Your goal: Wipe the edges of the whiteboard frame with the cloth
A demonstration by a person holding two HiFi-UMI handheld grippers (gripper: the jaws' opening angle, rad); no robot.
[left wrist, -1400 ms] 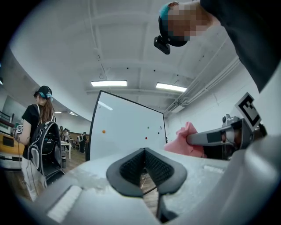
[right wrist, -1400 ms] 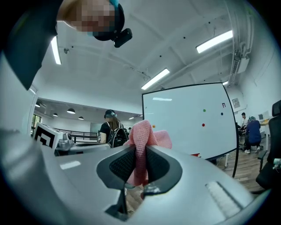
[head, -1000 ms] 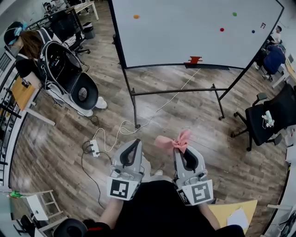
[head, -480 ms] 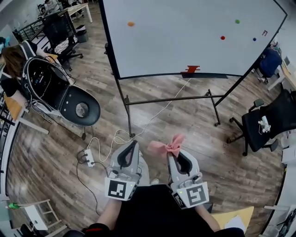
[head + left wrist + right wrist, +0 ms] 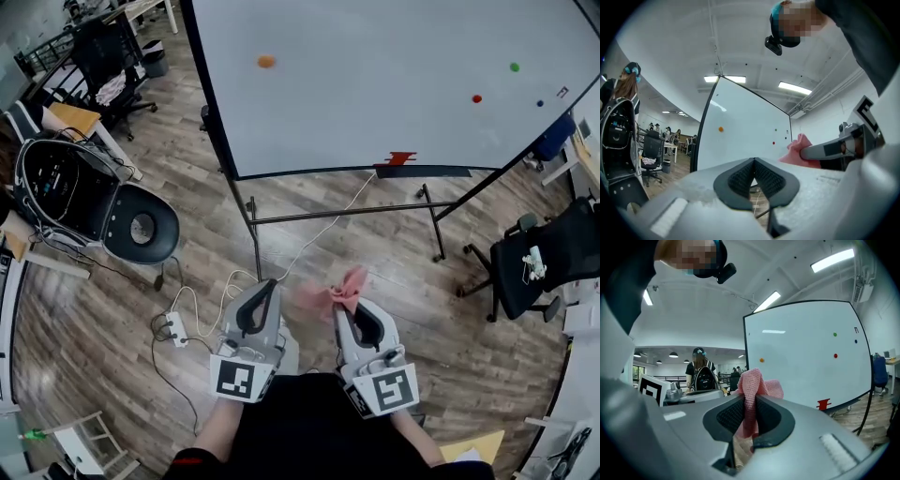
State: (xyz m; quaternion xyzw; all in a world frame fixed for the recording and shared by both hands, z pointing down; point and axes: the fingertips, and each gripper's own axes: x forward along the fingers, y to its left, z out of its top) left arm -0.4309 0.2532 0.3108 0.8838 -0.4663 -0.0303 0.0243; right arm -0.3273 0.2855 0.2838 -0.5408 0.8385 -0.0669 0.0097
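Right gripper: your right gripper (image 5: 349,302) (image 5: 750,404) is clamped on the pink knitted cloth (image 5: 345,289) (image 5: 754,385). A bunch of it stands up past the jaw tips and a tail hangs below.
Left gripper: your left gripper (image 5: 265,284) (image 5: 753,161) has its jaws pressed together with nothing between them.
Where the work is: the large white whiteboard (image 5: 375,84) stands on its black stand on the wooden floor (image 5: 122,309), well ahead of both grippers. Its thin black frame (image 5: 208,103) is not yet touched by the cloth.
Step in hand: by my reading, you are bringing the cloth up to the frame and wiping has not begun.
Doing it well: lead with the bunched end of the cloth so that fabric, not the jaw tips, meets the frame. Start at one corner and run along one edge at a time. Keep the grip firm, as the cloth looks soft and could drag out. The stand may shift under pressure, so you could use the free left gripper to steady the board.
Watch for: the tray on the bottom edge carries a red clip-shaped piece (image 5: 400,158). Wipe around it.
Count, cloths: one.
Count, whiteboards: one.
Count, grippers: two.
Count, round magnets on the board: four, namely orange (image 5: 266,62), green (image 5: 514,67), red (image 5: 476,98) and blue (image 5: 539,103).
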